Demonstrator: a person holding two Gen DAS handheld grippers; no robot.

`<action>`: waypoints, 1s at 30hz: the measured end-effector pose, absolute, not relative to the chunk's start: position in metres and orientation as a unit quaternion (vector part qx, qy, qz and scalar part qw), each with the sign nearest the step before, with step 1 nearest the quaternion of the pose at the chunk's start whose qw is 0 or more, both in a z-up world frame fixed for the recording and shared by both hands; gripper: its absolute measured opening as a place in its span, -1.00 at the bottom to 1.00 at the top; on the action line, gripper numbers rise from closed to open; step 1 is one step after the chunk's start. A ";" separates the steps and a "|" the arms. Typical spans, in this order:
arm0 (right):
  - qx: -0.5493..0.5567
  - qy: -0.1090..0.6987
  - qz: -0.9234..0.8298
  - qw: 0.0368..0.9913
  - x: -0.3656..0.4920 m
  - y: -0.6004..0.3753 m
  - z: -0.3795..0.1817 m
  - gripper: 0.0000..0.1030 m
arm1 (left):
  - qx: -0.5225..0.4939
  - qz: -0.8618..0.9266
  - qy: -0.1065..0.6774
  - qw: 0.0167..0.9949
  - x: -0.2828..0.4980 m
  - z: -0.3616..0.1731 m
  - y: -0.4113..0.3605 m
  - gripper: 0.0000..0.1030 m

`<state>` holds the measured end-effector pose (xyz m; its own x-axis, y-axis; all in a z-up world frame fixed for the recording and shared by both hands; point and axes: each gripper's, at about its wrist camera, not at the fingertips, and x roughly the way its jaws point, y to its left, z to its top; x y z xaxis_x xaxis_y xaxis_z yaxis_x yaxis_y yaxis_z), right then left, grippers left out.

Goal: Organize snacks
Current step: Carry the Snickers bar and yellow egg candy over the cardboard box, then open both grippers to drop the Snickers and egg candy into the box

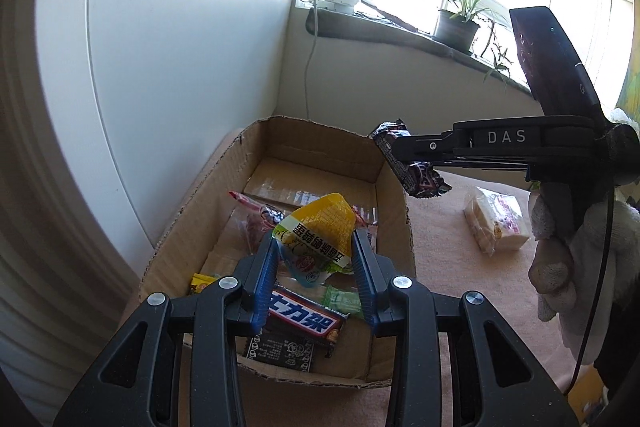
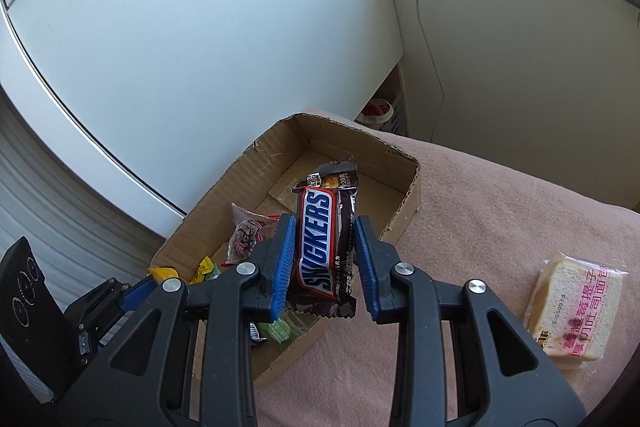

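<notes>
Overhead, Snickers bar (image 2: 320,251) above cardboard box (image 2: 404,205) rim, far half bare

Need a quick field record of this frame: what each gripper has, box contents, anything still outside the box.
left gripper: shut on yellow-green snack packet, above the box
right gripper: shut on Snickers bar, above the box's edge
cardboard box: open top, on pink cloth
in box: dark chocolate bar, green candy, red-trimmed clear packet, small yellow wrapper
outside box: wrapped toast slice on the cloth
</notes>
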<state>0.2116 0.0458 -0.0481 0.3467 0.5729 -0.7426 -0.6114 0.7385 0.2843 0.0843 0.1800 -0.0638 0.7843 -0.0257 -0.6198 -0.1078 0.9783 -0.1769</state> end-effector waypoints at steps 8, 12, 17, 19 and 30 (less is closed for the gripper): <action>-0.031 0.453 0.360 0.815 0.219 0.063 -0.058 -0.39 | -0.101 0.024 0.331 0.938 0.087 -0.066 0.184 -0.32; -0.032 0.454 0.364 0.813 0.220 0.066 -0.058 -0.39 | -0.102 0.024 0.332 0.937 0.089 -0.066 0.185 -0.32; -0.034 0.454 0.367 0.811 0.220 0.071 -0.058 -0.39 | -0.103 0.025 0.333 0.937 0.089 -0.066 0.185 -0.28; -0.035 0.454 0.368 0.811 0.219 0.073 -0.058 -0.39 | -0.104 0.025 0.333 0.937 0.089 -0.066 0.185 -0.26; -0.042 0.445 0.370 0.814 0.214 0.077 -0.056 0.10 | -0.105 0.031 0.332 0.937 0.089 -0.066 0.185 0.04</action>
<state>0.2142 0.0768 -0.0561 0.3298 0.5648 -0.7564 -0.6396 0.7230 0.2610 0.0890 0.1854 -0.0659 0.7780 -0.0115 -0.6281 -0.1280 0.9759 -0.1765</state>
